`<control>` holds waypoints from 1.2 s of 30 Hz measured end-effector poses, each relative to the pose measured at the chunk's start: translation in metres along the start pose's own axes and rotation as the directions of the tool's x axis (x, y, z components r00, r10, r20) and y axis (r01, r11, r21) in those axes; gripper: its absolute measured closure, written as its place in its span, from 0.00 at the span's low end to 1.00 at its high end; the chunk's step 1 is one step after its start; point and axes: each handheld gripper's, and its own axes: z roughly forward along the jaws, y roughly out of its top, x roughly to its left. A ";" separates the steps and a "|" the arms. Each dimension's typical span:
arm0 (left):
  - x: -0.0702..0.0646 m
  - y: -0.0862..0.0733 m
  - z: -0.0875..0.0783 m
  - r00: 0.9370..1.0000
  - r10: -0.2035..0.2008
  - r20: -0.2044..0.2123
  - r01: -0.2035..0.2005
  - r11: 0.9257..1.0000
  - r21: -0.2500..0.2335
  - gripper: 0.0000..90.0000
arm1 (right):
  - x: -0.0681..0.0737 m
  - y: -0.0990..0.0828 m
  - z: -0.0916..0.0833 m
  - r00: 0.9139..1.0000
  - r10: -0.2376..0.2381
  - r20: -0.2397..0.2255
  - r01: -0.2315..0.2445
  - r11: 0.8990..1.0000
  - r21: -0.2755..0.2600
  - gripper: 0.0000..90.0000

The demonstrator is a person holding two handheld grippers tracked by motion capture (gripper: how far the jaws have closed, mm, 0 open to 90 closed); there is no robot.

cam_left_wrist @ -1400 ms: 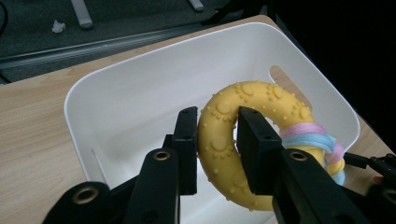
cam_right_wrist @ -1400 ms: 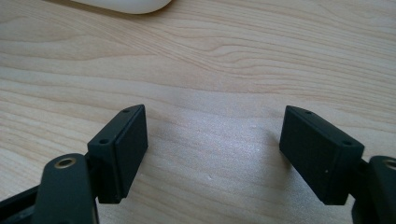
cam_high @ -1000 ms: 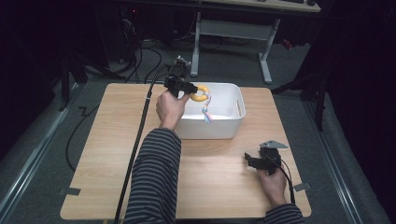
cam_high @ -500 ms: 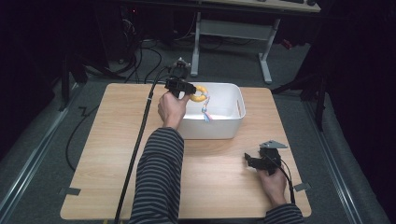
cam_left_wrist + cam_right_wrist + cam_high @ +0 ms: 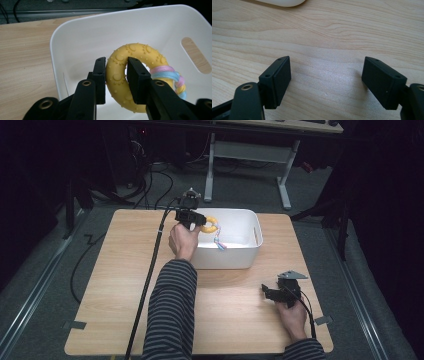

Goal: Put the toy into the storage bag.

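On the light wooden tabletop stands a white rectangular plastic bin, over whose near-left corner the left claw clamps a knobbly yellow rubber ring with pastel rope, apparently for lowering inside, while the right claw rests open, empty.

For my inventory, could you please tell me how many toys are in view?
1: a yellow ring toy with a pastel cord, held in the left gripper over the white bin. The bin's near wall hides part of its floor, so more could lie there.
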 end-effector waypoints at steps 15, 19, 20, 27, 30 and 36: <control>0.004 -0.015 0.012 0.999 0.028 -0.023 -0.027 0.998 0.050 0.77 | 0.000 0.000 0.000 1.000 -0.001 0.000 0.001 1.000 0.000 0.26; 0.003 -0.016 0.011 0.999 0.041 -0.020 -0.040 0.997 0.058 0.77 | 0.000 0.000 0.000 1.000 0.000 -0.001 0.000 1.000 0.000 0.26; 0.002 -0.016 0.010 0.999 0.045 -0.019 -0.044 0.997 0.059 0.77 | 0.000 0.000 0.000 1.000 0.000 -0.001 0.000 1.000 0.000 0.26; 0.001 -0.019 0.008 0.998 0.061 -0.021 -0.059 0.995 0.076 0.77 | 0.000 0.000 0.000 1.000 0.000 -0.001 0.000 1.000 0.000 0.26; 0.002 -0.022 0.005 0.998 0.062 -0.014 -0.060 0.995 0.079 0.77 | 0.000 0.000 0.000 1.000 -0.001 0.000 0.001 1.000 0.000 0.26; 0.004 -0.025 0.002 0.998 0.064 -0.011 -0.063 0.994 0.086 0.77 | 0.000 0.000 0.000 1.000 0.000 -0.001 0.000 1.000 0.000 0.26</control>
